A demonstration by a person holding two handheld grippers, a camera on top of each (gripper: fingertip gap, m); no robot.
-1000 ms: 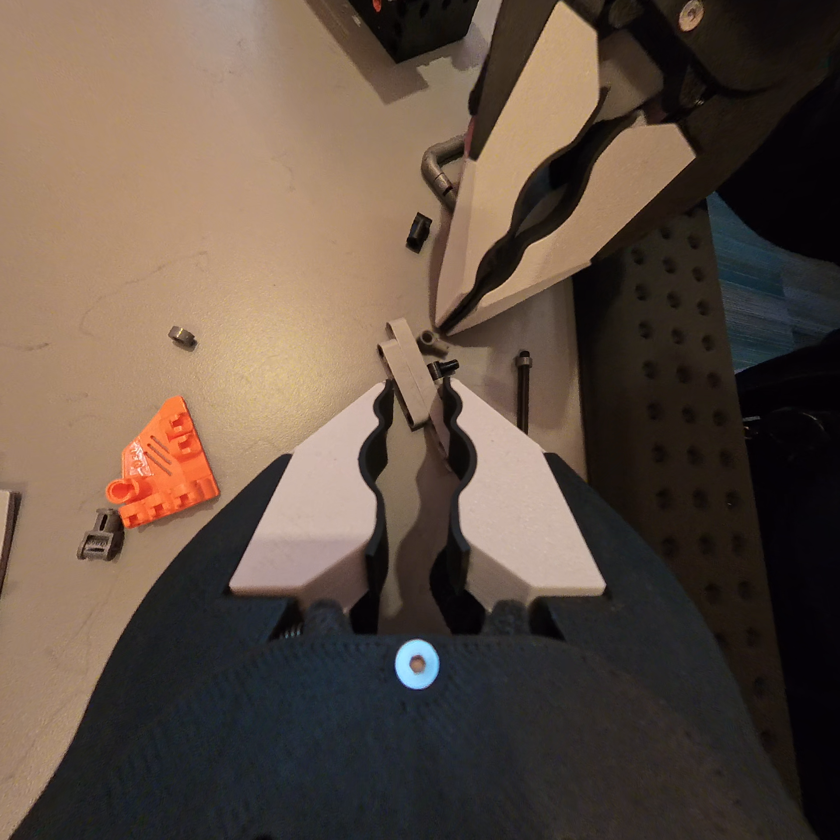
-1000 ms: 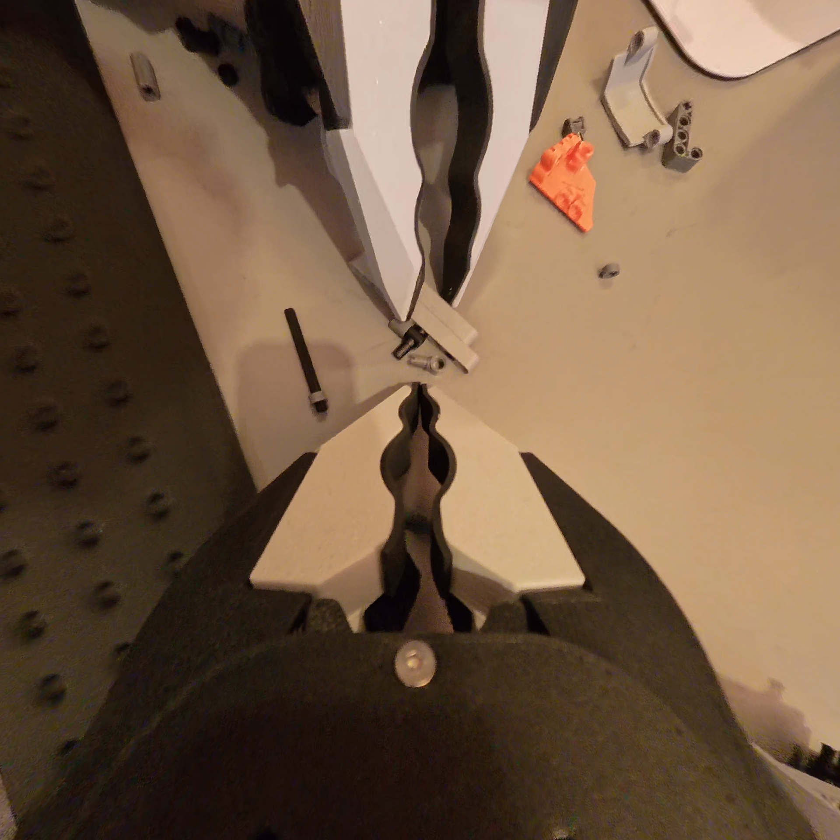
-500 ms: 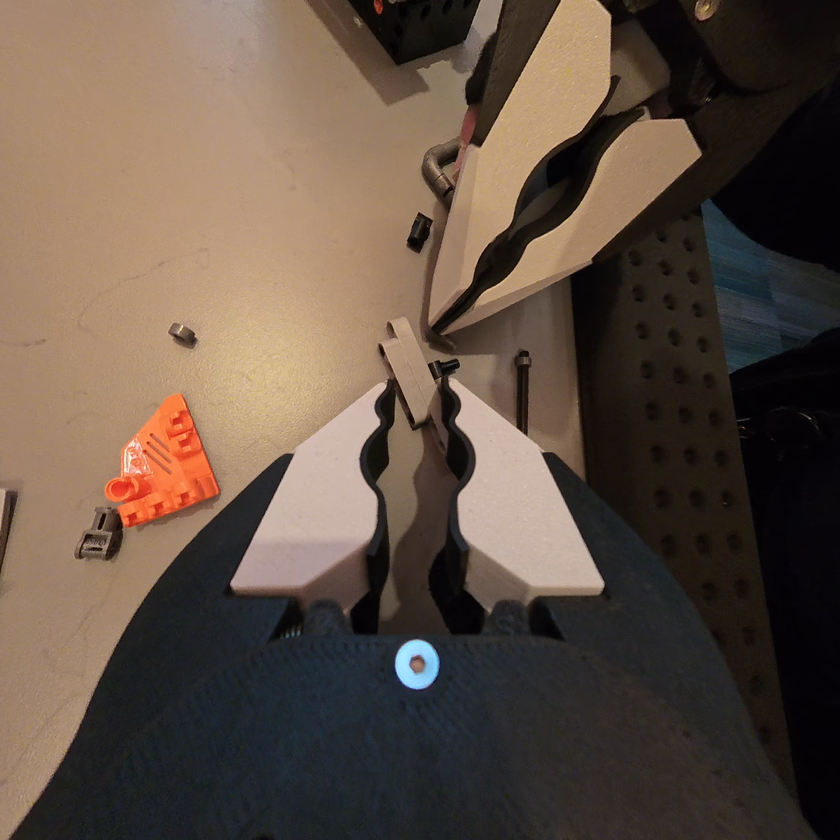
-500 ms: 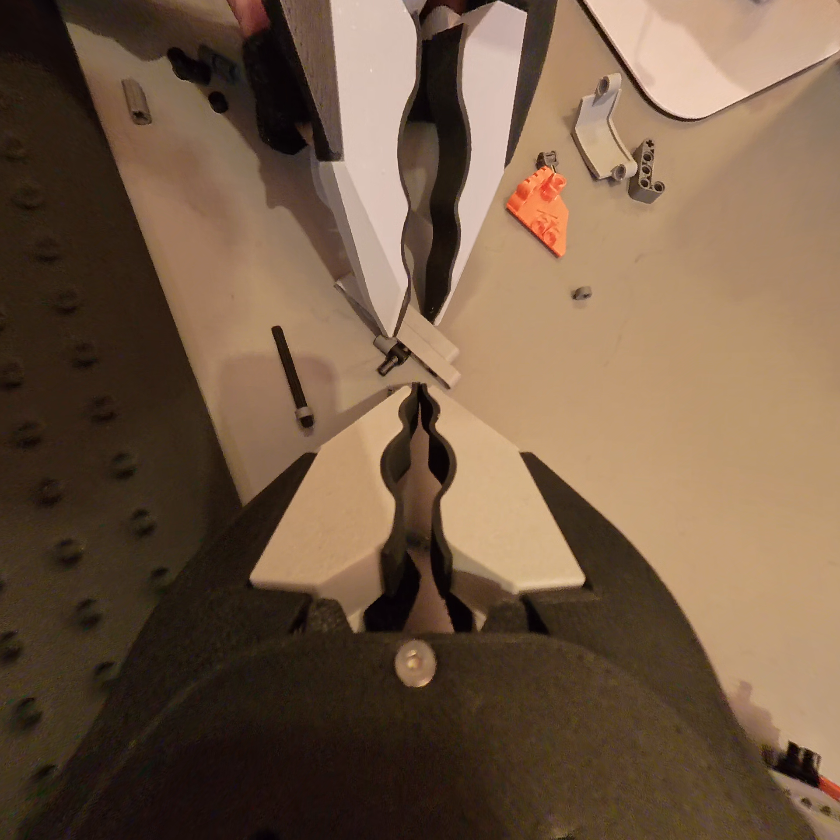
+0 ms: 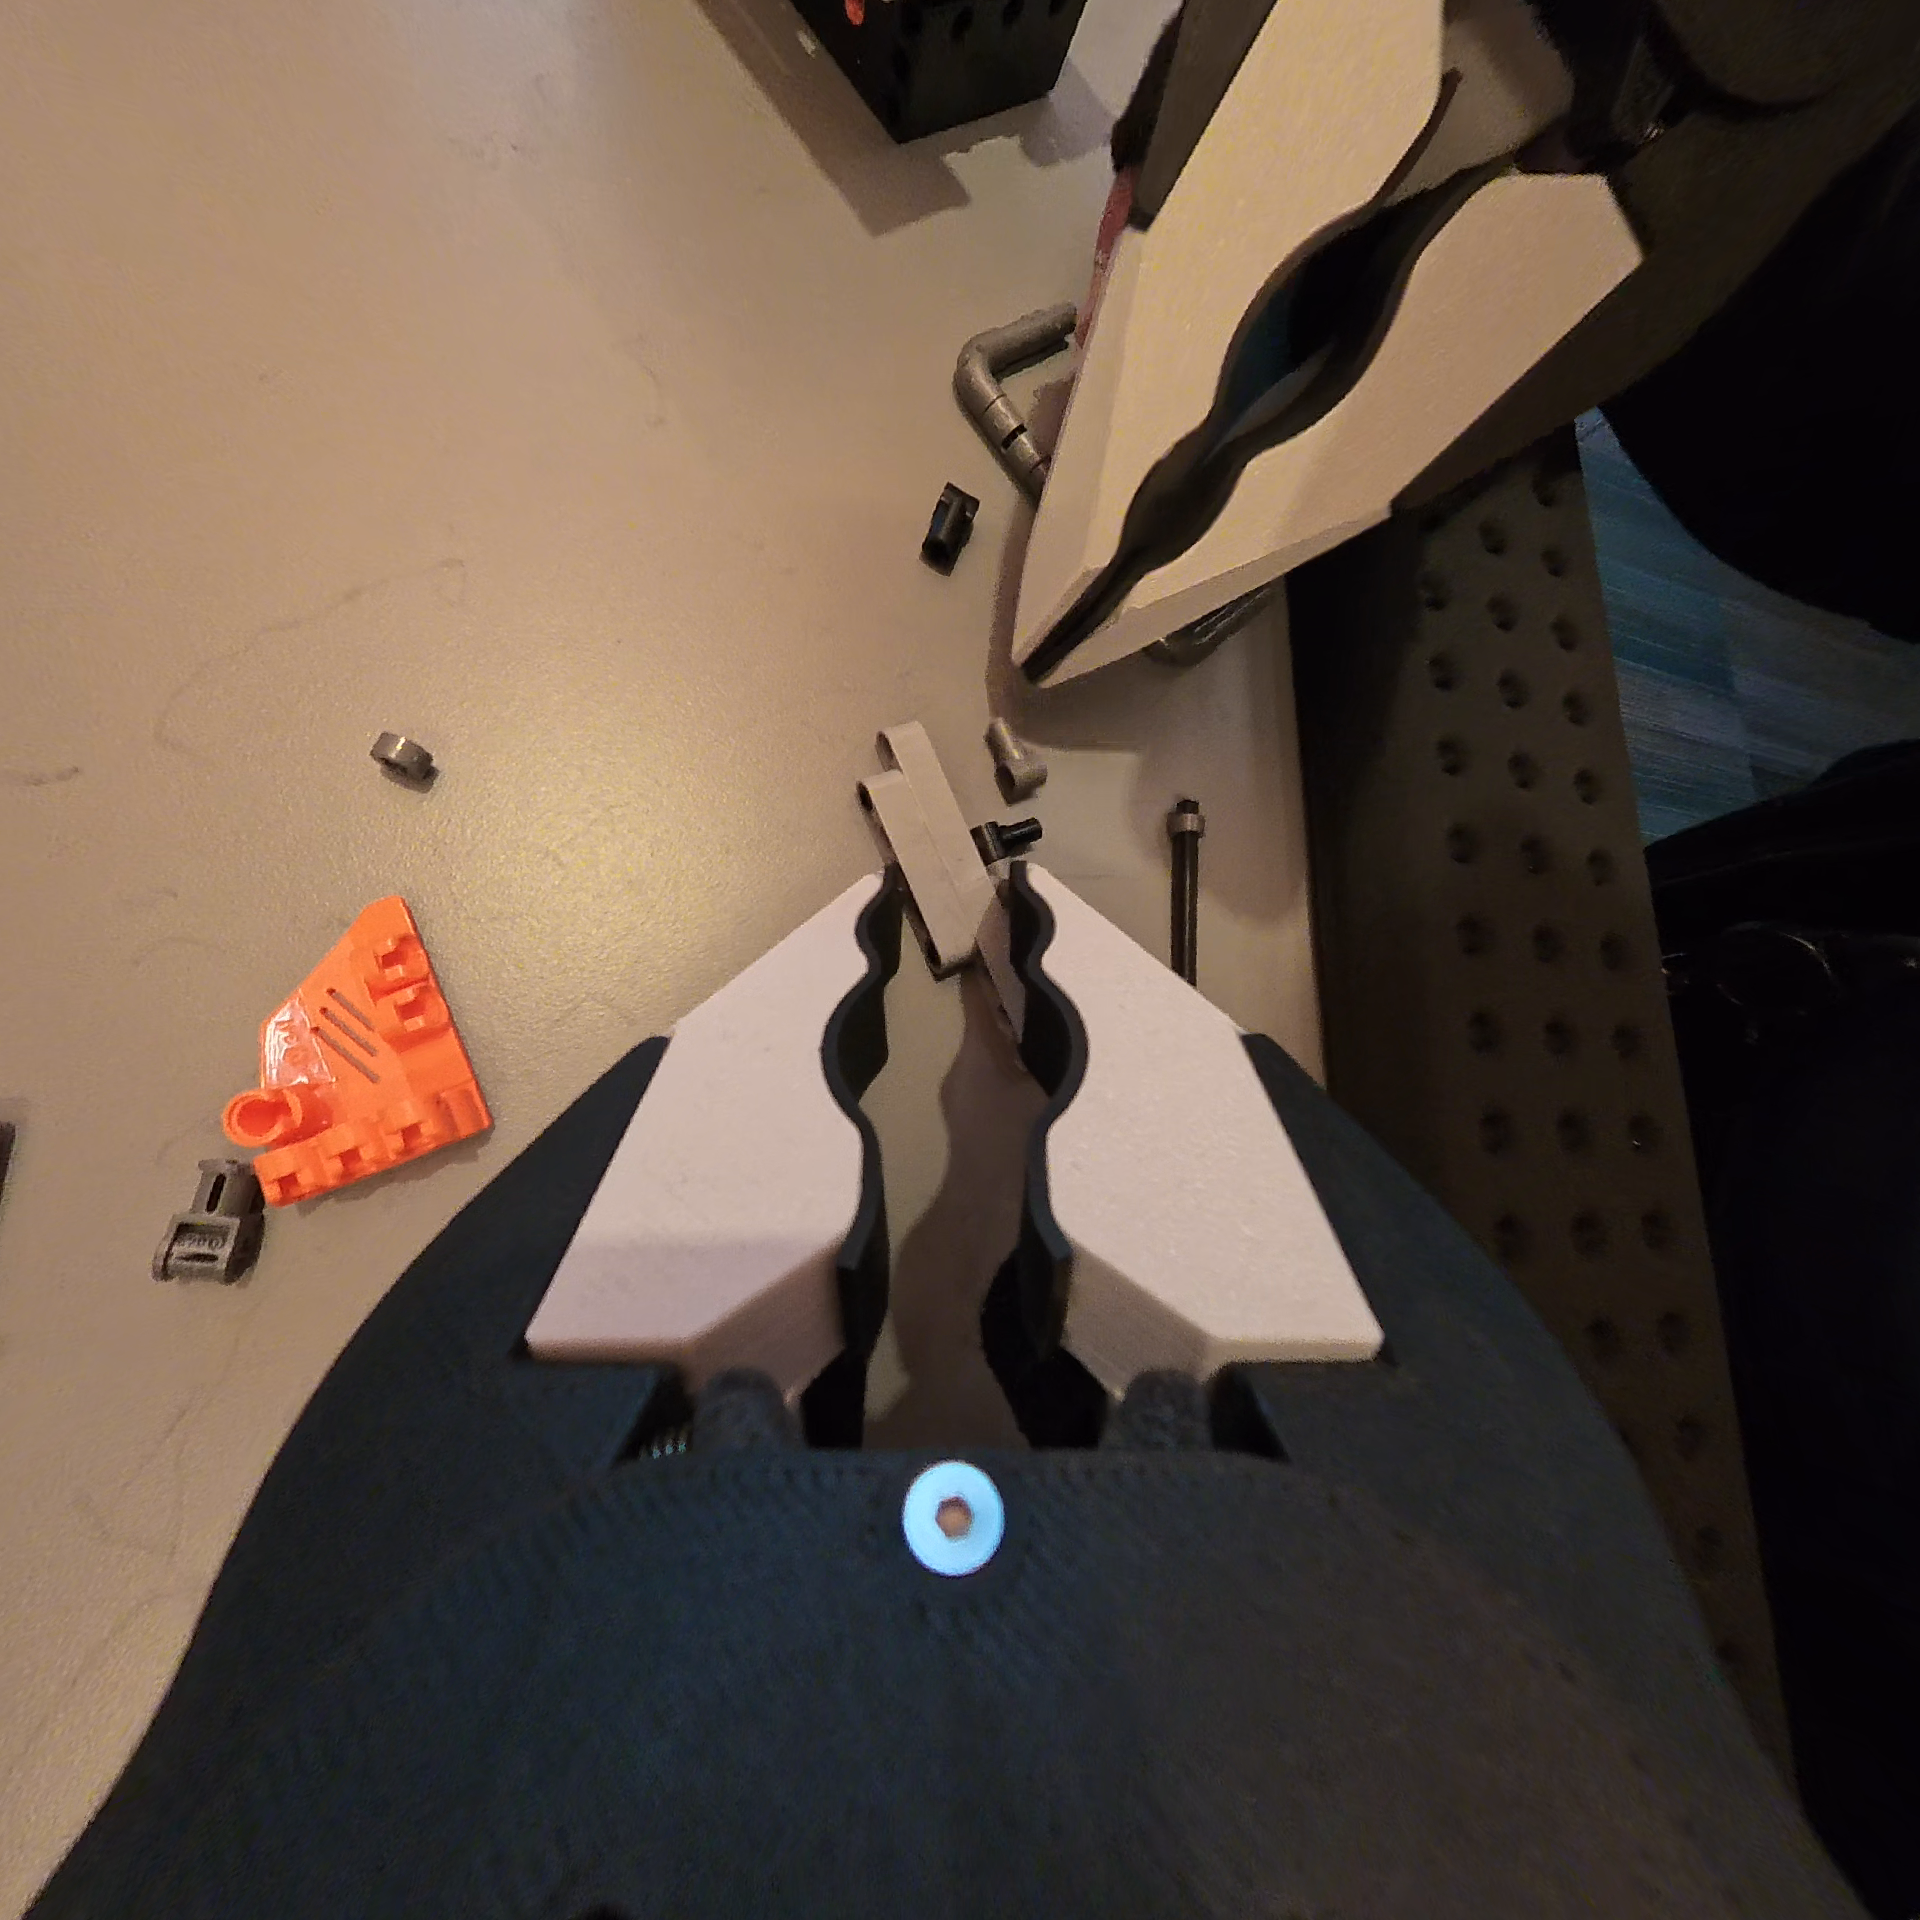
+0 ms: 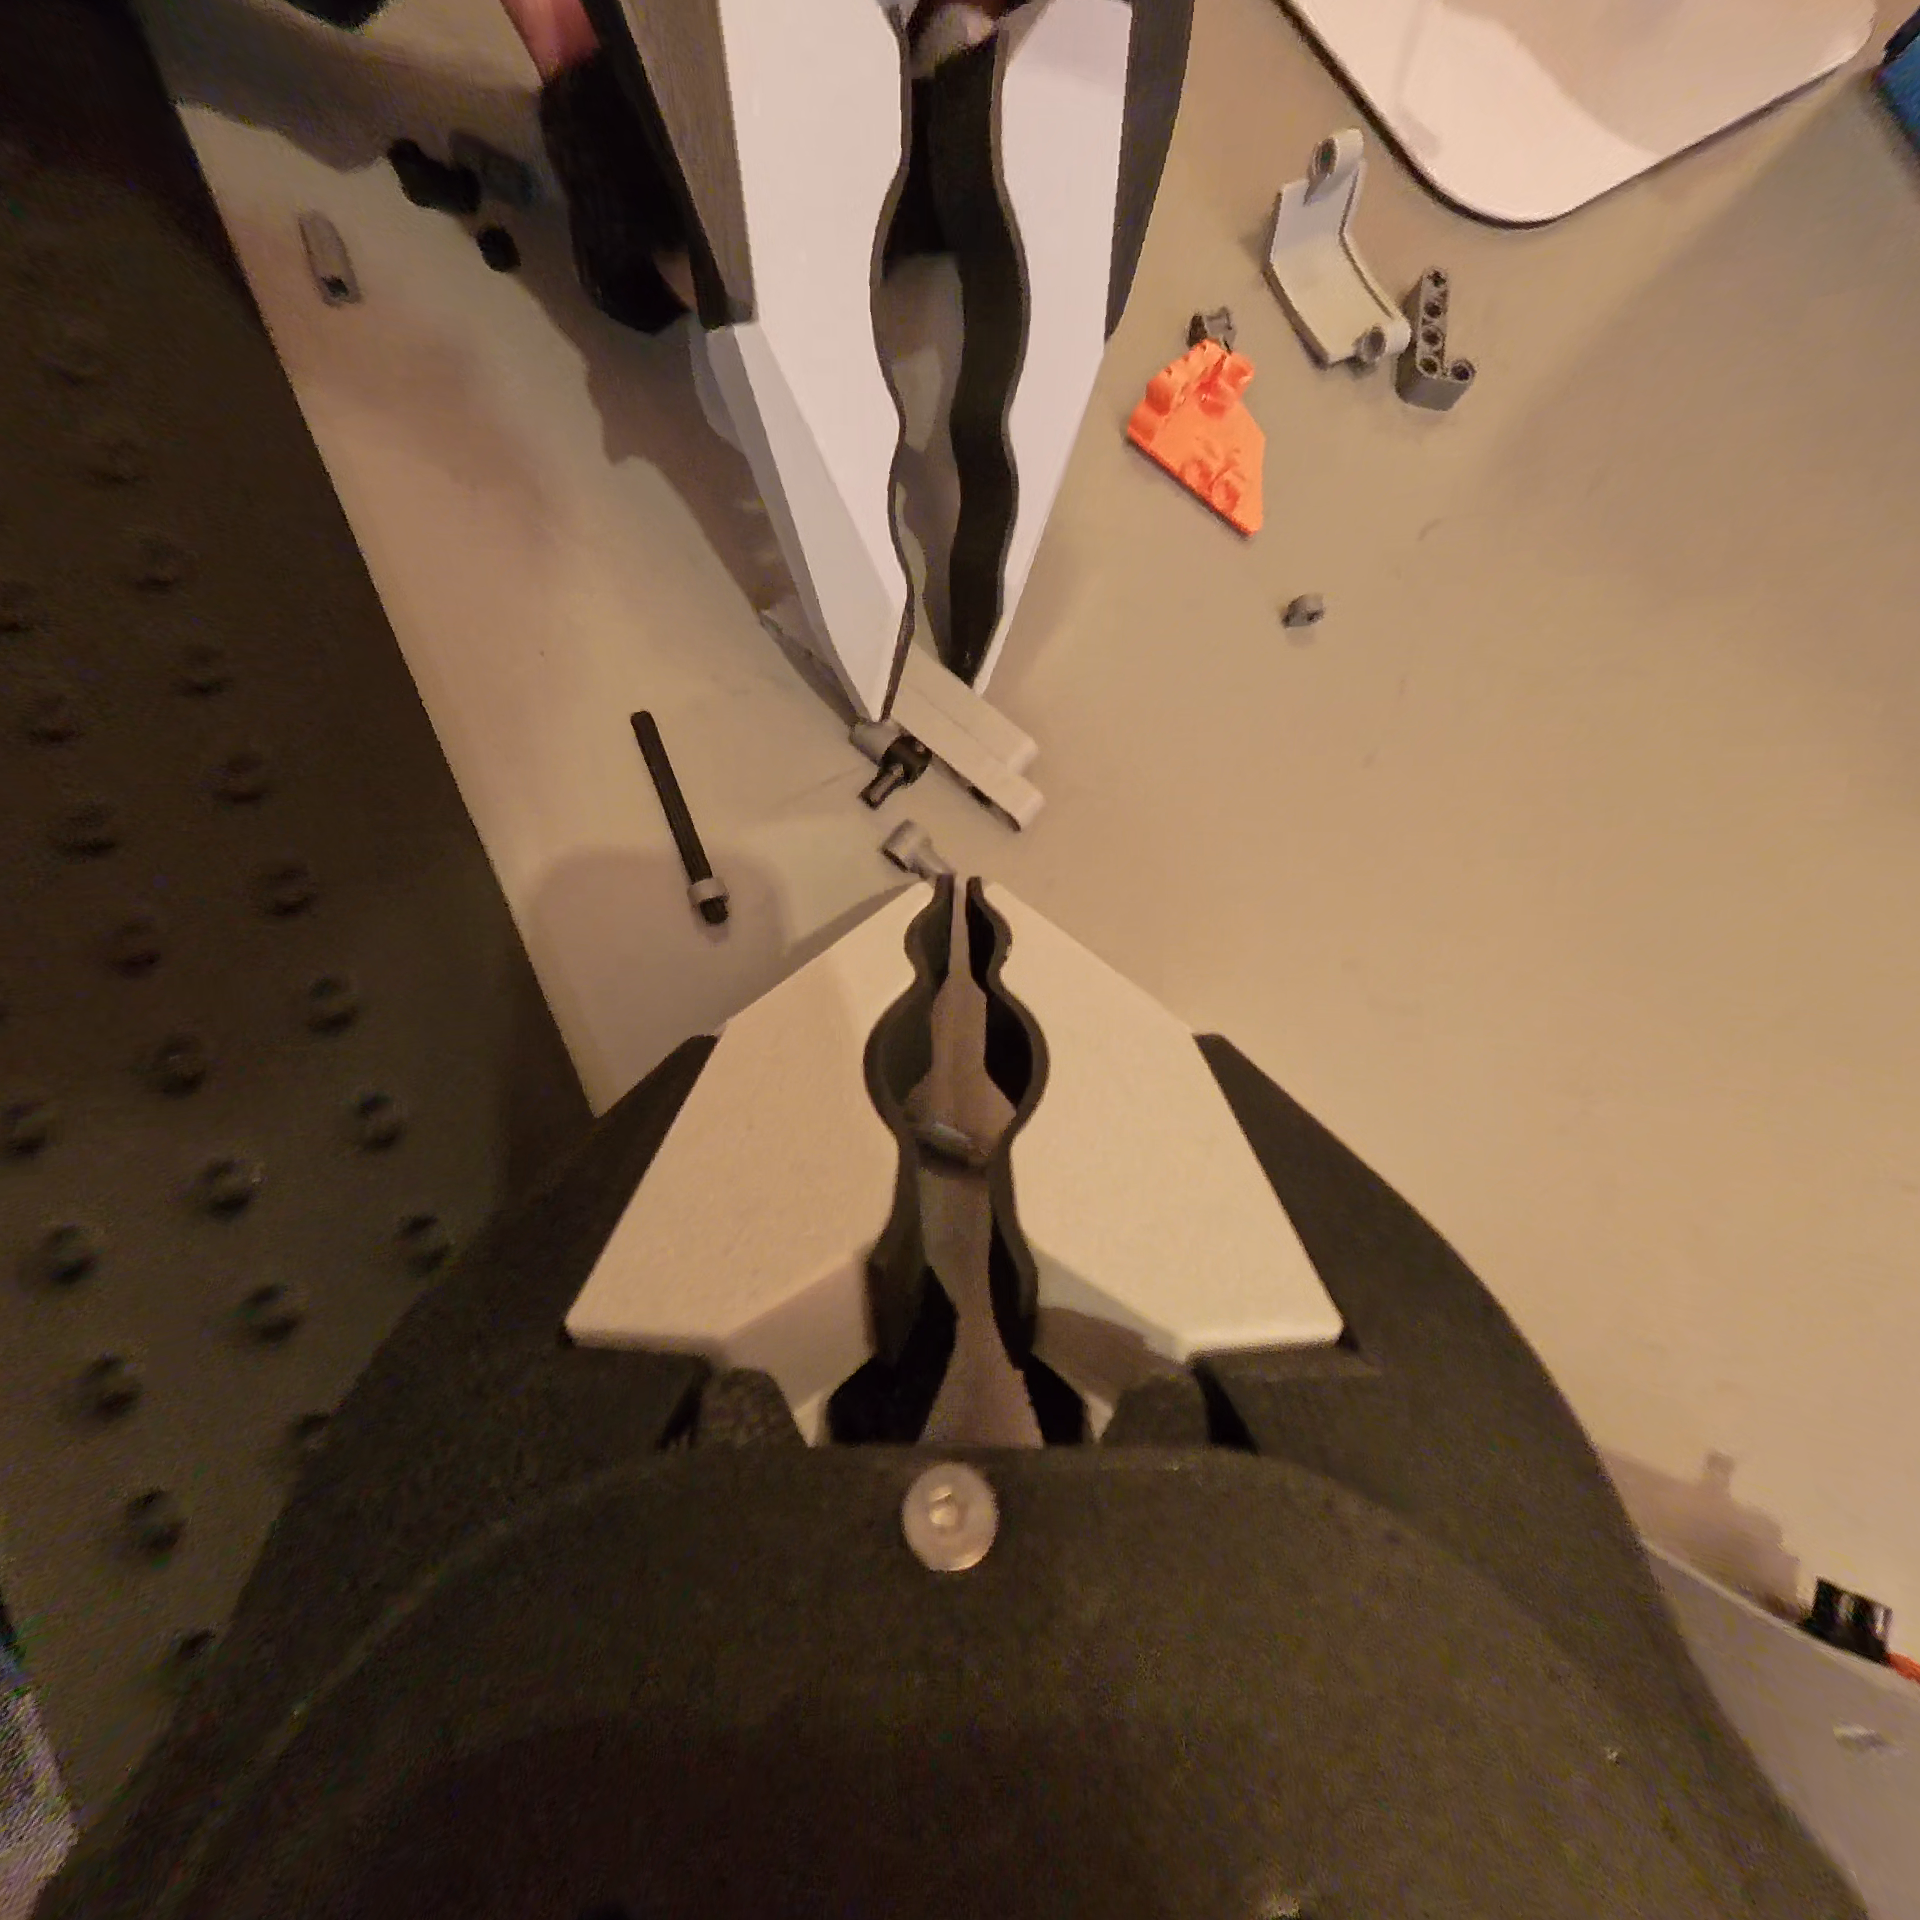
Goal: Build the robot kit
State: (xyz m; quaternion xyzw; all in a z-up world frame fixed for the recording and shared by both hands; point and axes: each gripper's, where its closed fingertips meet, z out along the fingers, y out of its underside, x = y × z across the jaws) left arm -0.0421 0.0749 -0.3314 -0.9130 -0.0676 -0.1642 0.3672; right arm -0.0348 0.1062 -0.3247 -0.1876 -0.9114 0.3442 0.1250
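Left tongs (image 5: 951, 883) clamped on stiff, light-looking grey beam assembly (image 5: 928, 831) by its long flat sides, right tongs (image 6: 961, 883) nearly closed, empty, hovering just beside loose grey pin (image 6: 912, 844).

The right gripper (image 6: 960, 885) is sitting nearly closed, holding nothing, just beside a small grey peg (image 6: 914, 844). Across from it, the left gripper (image 6: 940, 665) is pinching a grey flat piece (image 6: 971, 743).
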